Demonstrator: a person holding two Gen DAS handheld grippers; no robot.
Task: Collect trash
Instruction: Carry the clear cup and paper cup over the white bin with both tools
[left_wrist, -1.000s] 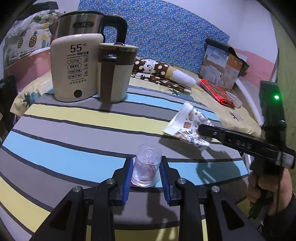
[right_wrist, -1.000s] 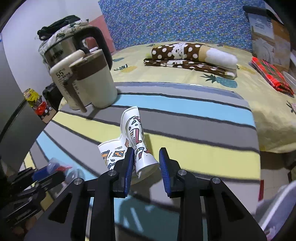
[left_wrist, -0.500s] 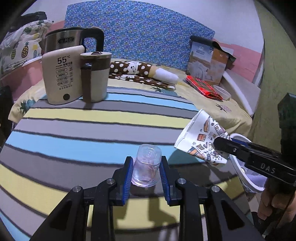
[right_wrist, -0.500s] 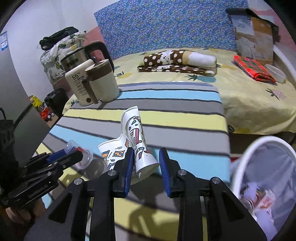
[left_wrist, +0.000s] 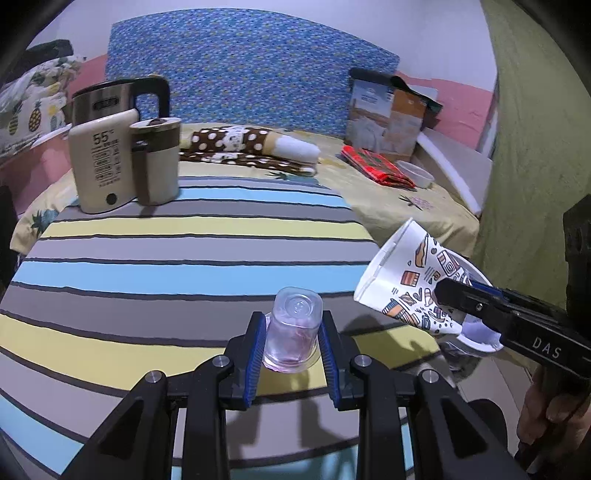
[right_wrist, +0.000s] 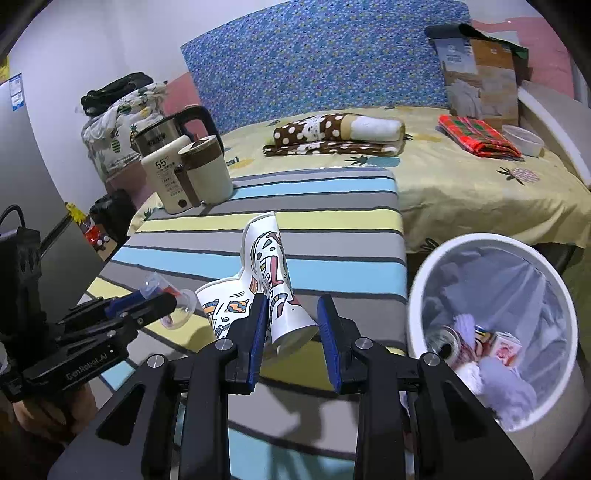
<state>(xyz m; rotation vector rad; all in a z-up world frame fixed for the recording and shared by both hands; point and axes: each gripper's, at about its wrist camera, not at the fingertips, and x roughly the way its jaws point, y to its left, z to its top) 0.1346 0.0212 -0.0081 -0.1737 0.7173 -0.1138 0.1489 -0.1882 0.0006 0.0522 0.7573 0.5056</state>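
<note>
My left gripper (left_wrist: 291, 350) is shut on a small clear plastic cup (left_wrist: 293, 328), held above the striped table (left_wrist: 184, 251). The same cup shows in the right wrist view (right_wrist: 166, 299). My right gripper (right_wrist: 291, 325) is shut on crushed, patterned white paper cups (right_wrist: 271, 280), held past the table's right edge; they also show in the left wrist view (left_wrist: 410, 280). A white trash bin (right_wrist: 436, 266) with a clear liner stands on the floor at the right, holding a can, a carton and crumpled paper.
A kettle (left_wrist: 107, 107), a beige warmer (left_wrist: 101, 166) and a brown-and-cream jug (left_wrist: 157, 158) stand at the table's far left. A bed (right_wrist: 480, 184) behind holds a spotted blanket, a red cloth, a bowl and a cardboard box.
Both grippers have lifted and drawn back from the table with their loads. The right gripper has swung right, bringing the trash bin into view beside the paper cups.
</note>
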